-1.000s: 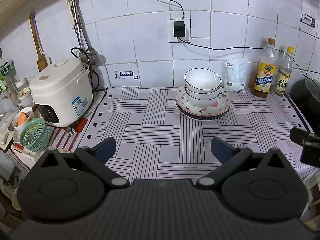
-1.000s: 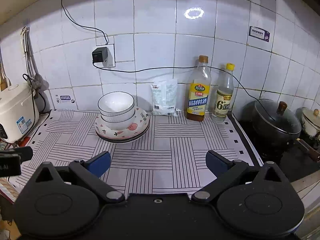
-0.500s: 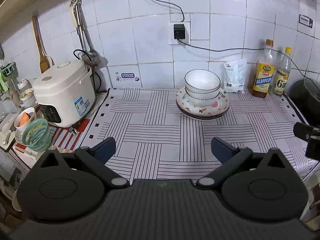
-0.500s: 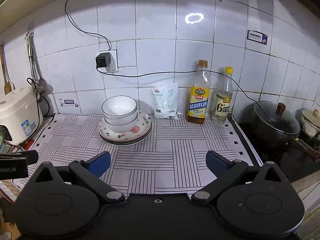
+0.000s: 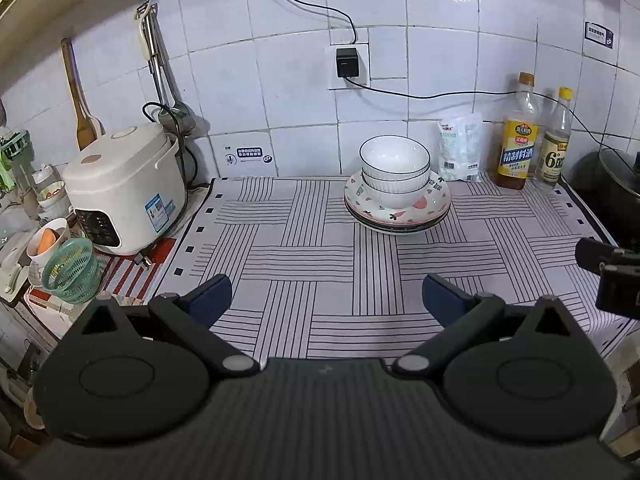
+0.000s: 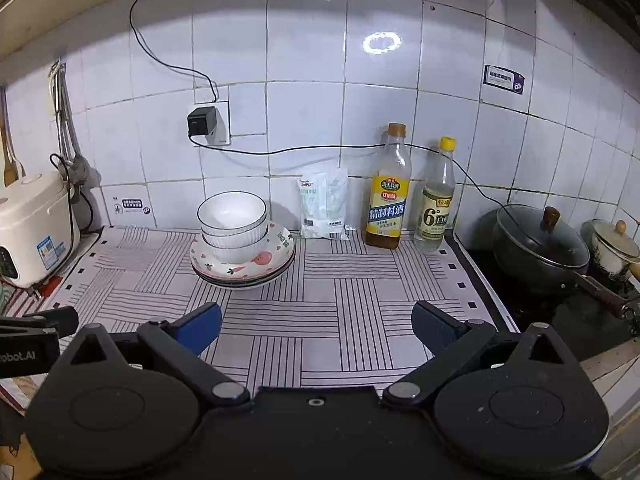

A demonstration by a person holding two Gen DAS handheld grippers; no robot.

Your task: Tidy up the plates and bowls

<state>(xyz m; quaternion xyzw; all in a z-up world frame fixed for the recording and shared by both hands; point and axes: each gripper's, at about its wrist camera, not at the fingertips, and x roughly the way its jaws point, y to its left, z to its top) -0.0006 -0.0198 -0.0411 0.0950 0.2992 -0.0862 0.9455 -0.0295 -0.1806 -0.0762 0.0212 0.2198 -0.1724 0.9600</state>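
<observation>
Two white bowls [image 5: 395, 160] sit nested on a stack of patterned plates [image 5: 416, 216] at the back of the striped mat [image 5: 304, 256], near the tiled wall. The same bowls [image 6: 232, 216] and plates [image 6: 276, 260] show left of centre in the right wrist view. My left gripper [image 5: 326, 296] is open and empty, well in front of the stack over the mat's near part. My right gripper [image 6: 316, 326] is open and empty, in front and to the right of the stack. Each gripper's body shows at the edge of the other's view.
A white rice cooker [image 5: 124, 188] stands left of the mat, with a green basket [image 5: 72, 270] and a cup in front. A white packet [image 6: 324, 204] and two bottles [image 6: 388, 196] stand behind the mat. A lidded black pan [image 6: 540, 248] sits on the stove at right.
Both grippers have drawn back and tilted up a little, so the stack sits slightly lower and farther in both views. Nothing on the counter has moved.
</observation>
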